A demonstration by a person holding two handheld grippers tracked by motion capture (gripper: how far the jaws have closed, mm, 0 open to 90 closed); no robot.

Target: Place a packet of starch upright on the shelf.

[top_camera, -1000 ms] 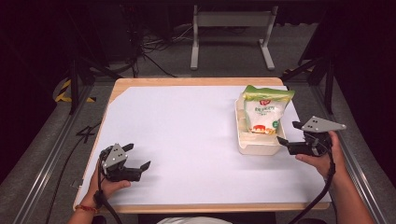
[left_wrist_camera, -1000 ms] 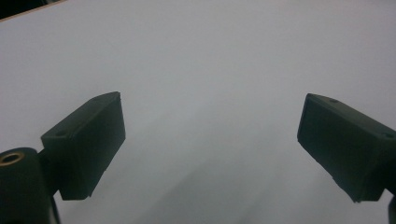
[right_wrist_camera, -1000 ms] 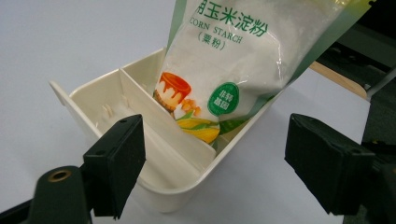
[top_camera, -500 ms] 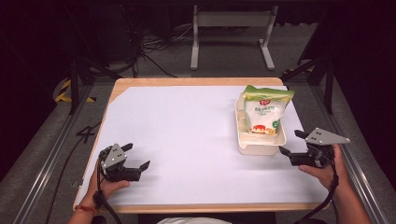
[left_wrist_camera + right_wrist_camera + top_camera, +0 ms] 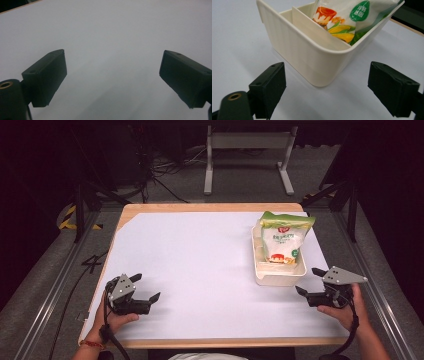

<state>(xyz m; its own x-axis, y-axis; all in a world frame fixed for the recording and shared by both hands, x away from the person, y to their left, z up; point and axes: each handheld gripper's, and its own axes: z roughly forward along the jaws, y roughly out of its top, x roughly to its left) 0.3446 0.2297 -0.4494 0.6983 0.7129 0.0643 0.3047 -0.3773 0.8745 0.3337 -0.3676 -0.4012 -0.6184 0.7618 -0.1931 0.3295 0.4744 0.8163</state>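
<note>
A cream plastic bin (image 5: pixel 278 279) stands on the right of the white table, and a white and green snack bag (image 5: pixel 283 239) stands upright in its far compartment. In the right gripper view the bin's near corner (image 5: pixel 312 57) is just ahead, with an inner divider (image 5: pixel 310 23) and the bag (image 5: pixel 344 15) behind it. My right gripper (image 5: pixel 308 281) (image 5: pixel 328 75) sits low by the bin's near right corner. Its jaws have just been opening and stand open with nothing between them. My left gripper (image 5: pixel 146 286) (image 5: pixel 113 57) rests open at the front left over bare table.
The white sheet (image 5: pixel 200 260) covers most of the wooden tabletop (image 5: pixel 210 207). A metal stand (image 5: pixel 247 150) and cables lie on the dark floor beyond the far edge. Metal rails run along both sides of the table.
My right gripper has sunk and drawn back toward the front edge, from beside the bin to its near corner. The left gripper has stayed put.
</note>
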